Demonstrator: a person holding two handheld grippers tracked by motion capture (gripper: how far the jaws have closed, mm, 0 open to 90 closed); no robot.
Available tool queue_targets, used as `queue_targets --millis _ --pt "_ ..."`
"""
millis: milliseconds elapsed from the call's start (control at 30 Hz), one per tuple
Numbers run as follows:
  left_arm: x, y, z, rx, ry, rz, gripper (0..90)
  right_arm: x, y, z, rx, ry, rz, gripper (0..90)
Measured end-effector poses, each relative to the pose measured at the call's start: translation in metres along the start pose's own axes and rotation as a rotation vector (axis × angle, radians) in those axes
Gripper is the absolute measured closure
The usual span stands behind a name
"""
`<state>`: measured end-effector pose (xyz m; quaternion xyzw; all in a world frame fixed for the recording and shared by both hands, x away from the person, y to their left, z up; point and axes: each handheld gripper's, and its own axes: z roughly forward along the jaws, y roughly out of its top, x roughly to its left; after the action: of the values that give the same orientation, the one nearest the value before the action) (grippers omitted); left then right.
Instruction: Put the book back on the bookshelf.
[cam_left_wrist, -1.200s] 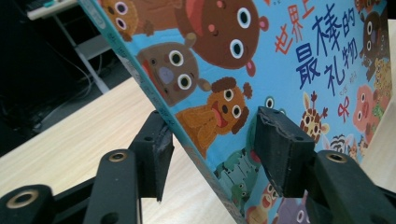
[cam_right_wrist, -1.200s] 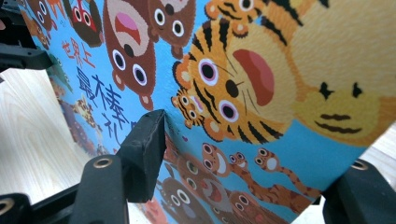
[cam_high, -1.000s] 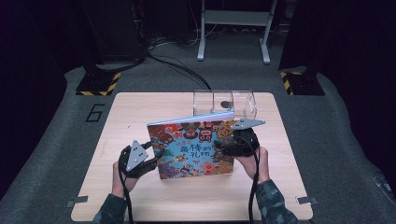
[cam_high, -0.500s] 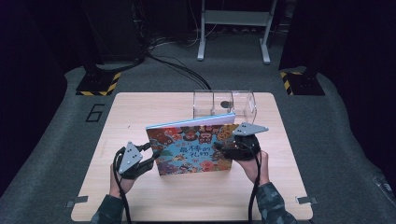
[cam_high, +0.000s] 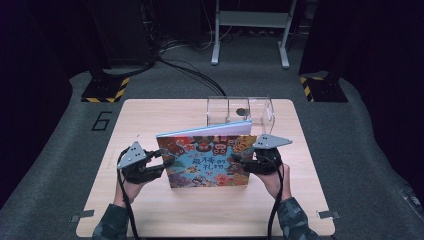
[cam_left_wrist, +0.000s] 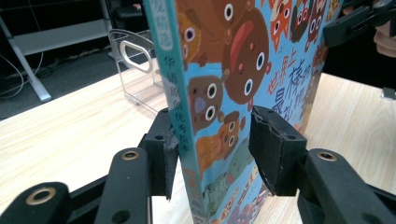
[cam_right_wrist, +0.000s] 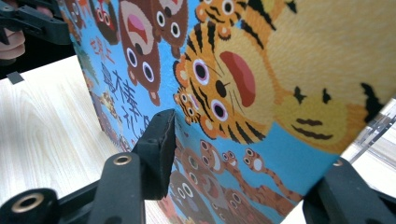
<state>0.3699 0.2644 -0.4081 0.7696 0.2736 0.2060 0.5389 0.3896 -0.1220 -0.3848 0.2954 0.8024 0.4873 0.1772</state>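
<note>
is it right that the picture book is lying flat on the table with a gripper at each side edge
Not quite: the picture book stands upright on the table, as the high view shows. The left gripper and right gripper are indeed at its side edges.

Pale wooden desk (cam_high: 150, 120) set on grey carpet (cam_high: 60, 150) marked with a 6 (cam_high: 102, 120), black-and-yellow striped stand bases (cam_high: 105, 92) placed at both far corners, grey metal frame (cam_high: 250, 30) and black cables (cam_high: 190, 70) seen behind, surroundings left dark.

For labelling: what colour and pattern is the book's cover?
Light blue, crowded with cartoon animals; the book shows best in the right gripper view.
</note>
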Motion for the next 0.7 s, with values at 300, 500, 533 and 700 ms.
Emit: queue_targets --millis 300,500,533,700 --pt "-0.004 0.007 -0.003 -0.034 0.004 0.046 57.3 -0.002 0.000 0.002 0.015 0.006 0.018 47.2" --pt "-0.002 0.024 -0.007 -0.111 -0.024 0.039 55.4 -0.001 0.000 0.001 0.014 -0.005 0.006 45.9" --pt "-0.002 0.024 -0.007 -0.111 -0.024 0.039 55.3 -0.001 0.000 0.002 0.014 -0.004 0.005 45.8" --pt "0.000 0.045 -0.008 -0.111 -0.039 0.070 54.6 -0.002 0.001 0.001 0.024 -0.002 -0.004 45.3"
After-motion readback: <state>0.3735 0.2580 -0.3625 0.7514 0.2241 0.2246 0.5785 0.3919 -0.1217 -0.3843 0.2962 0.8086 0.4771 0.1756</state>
